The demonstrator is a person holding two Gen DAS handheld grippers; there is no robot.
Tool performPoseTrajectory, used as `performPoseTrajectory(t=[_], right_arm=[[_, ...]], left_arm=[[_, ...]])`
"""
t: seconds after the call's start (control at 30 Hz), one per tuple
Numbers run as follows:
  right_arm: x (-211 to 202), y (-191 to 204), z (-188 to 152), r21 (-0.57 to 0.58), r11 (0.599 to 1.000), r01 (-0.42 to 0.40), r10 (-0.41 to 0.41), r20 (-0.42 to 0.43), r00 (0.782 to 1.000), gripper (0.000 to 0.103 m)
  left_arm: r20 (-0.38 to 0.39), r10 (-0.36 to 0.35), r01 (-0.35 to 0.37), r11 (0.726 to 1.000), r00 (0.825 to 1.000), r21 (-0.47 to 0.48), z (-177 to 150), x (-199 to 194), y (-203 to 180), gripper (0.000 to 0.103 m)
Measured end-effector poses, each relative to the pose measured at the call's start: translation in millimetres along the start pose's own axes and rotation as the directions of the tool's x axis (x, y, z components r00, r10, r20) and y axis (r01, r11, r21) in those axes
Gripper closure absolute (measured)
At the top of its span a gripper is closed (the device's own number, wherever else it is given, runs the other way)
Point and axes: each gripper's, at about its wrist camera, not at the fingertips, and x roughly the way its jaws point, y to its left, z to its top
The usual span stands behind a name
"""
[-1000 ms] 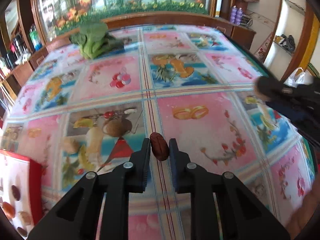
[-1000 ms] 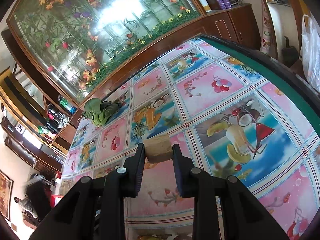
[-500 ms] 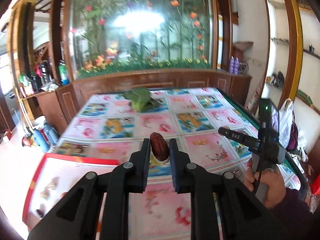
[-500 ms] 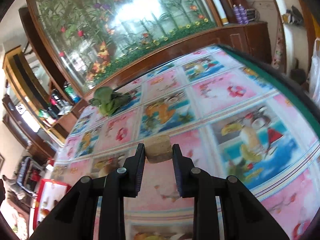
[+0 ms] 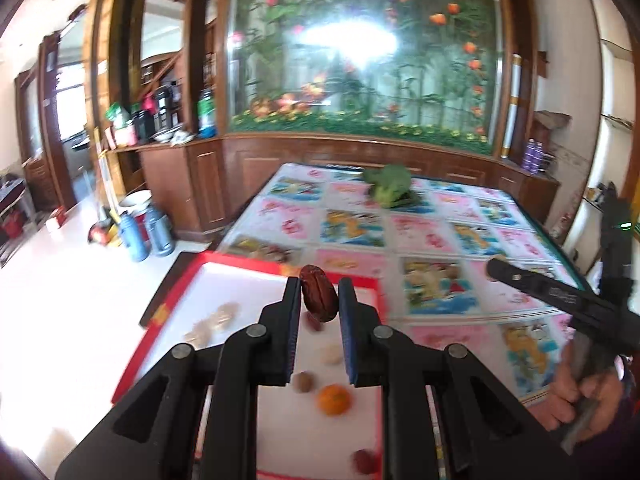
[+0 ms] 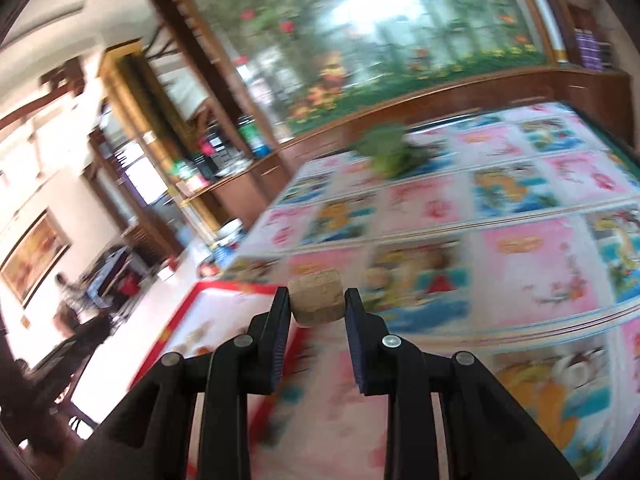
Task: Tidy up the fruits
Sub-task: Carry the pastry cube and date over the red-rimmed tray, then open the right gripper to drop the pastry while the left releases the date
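My left gripper [image 5: 319, 299] is shut on a dark red date [image 5: 318, 298], held in the air above a white tray with a red rim [image 5: 240, 261] at the table's left end. On the tray lie an orange fruit [image 5: 334, 399], a brown nut [image 5: 301, 382], a pale round piece [image 5: 331, 354], a red fruit [image 5: 365, 461] and several tan pieces [image 5: 212, 322]. My right gripper [image 6: 317, 300] is shut on a tan, cork-like block [image 6: 317, 299], over the table just right of the same tray [image 6: 192, 296]. The right gripper's body shows at the right of the left wrist view, held by a hand [image 5: 576, 396].
A table [image 5: 432, 236] with a fruit-patterned pink and blue cloth runs toward a wooden cabinet and a floral glass wall. Leafy greens [image 5: 389, 186] lie at its far end. Blue flasks [image 5: 158, 230] stand on the floor left of the table. A person [image 6: 66, 300] stands far left.
Both grippers swung left and lifted, still holding their pieces. The left one went from over the tablecloth to above the red-rimmed tray; the tray has come into the right wrist view.
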Motion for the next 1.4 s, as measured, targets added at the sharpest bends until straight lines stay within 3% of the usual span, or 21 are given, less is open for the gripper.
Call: performPoseTrajectory(t=[0.1,0.4,0.57,0.83,1.4], right_arm=[[8,34,-10,-0.073,0.997,-0.039,0.037,-0.022,0.999,0.077],[46,86,-53,-0.223,0.972,-0.081,0.050,-0.140,0.989,0.077],[59,90,-62,-0.241,0.968,-0.067,0.022,-0.183,0.983,0.077],[70,100,-56,-0.254,0.966,-0.041,-0.006,-0.180,0.984,0.077],[134,106,-52,-0.271,0.962,-0.016,-0.056,-0.255,0.965,0.077]], left_arm=[[-0.004,0.072,-0.072,0.997,0.997,-0.003,-7,3,19,0.083],[-0.071,0.057,-0.059,0.998,0.996,-0.024,-30,23,36,0.082],[-0.111,0.061,-0.063,0.998,0.992,-0.018,-37,33,45,0.082],[-0.120,0.076,-0.079,0.997,0.990,-0.021,-34,40,55,0.082],[-0.199,0.140,-0.142,0.990,0.970,0.004,-37,87,73,0.082]])
